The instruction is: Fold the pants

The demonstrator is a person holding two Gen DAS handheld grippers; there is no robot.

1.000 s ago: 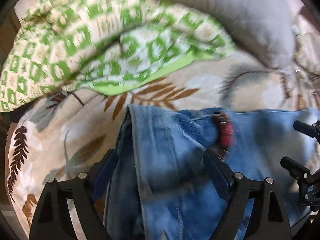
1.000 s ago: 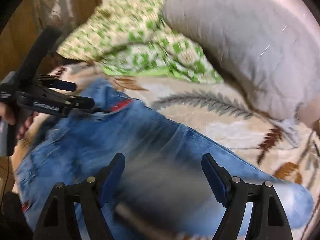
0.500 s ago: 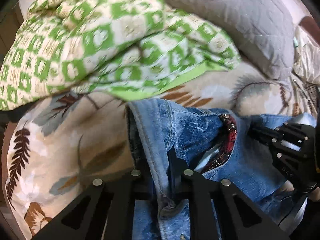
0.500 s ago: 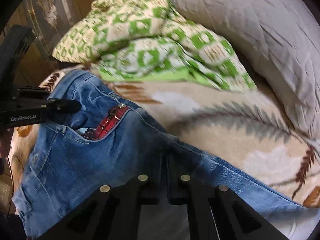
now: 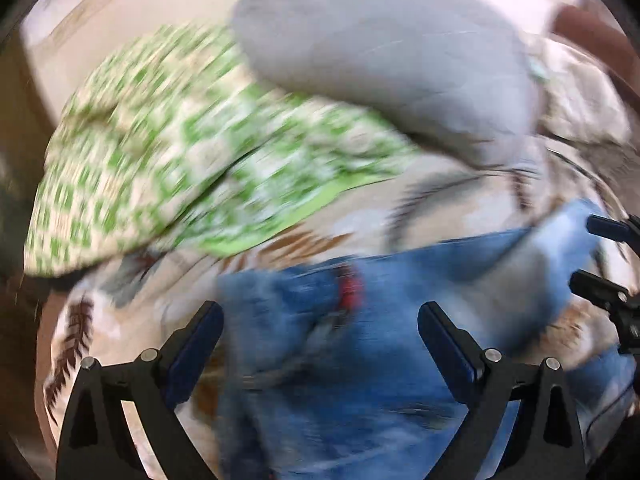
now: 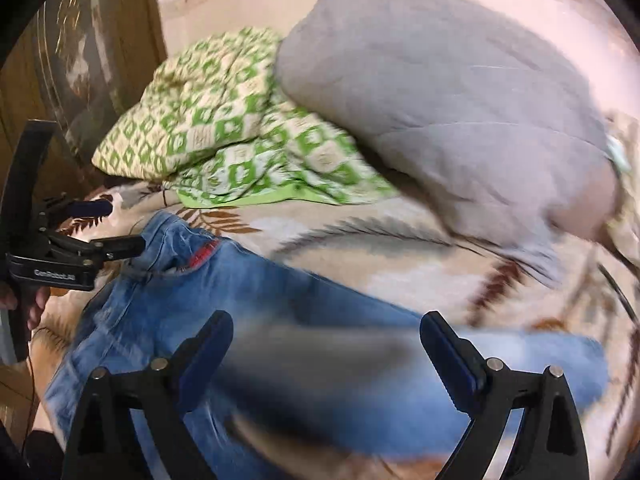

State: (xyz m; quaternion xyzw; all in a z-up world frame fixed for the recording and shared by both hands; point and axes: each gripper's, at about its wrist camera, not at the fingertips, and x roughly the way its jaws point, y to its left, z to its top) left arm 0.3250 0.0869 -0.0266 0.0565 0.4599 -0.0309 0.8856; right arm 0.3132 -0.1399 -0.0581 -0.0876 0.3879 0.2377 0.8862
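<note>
The pants point(image 5: 360, 360) lie on the leaf-print bedspread point(image 5: 400, 208), below the green checked quilt point(image 5: 180, 160). In the left wrist view the left gripper point(image 5: 320, 344), clamped on the waistband half a second ago, now has its fingers spread wide, nothing between them, above the blurred denim.

In the right wrist view the right gripper point(image 6: 326, 354) has likewise let go and is spread above the pants point(image 6: 280, 300); the left gripper point(image 6: 112, 228) hovers parted beside the waistband. The grey pillow point(image 6: 440, 100) lies beyond the quilt point(image 6: 224, 128).

Motion blur smears the whole left wrist view: the blue denim pants point(image 5: 360, 360) lose their seams, and the green-and-cream checked quilt point(image 5: 180, 168) its pattern. The pants run past the bottom edge.
</note>
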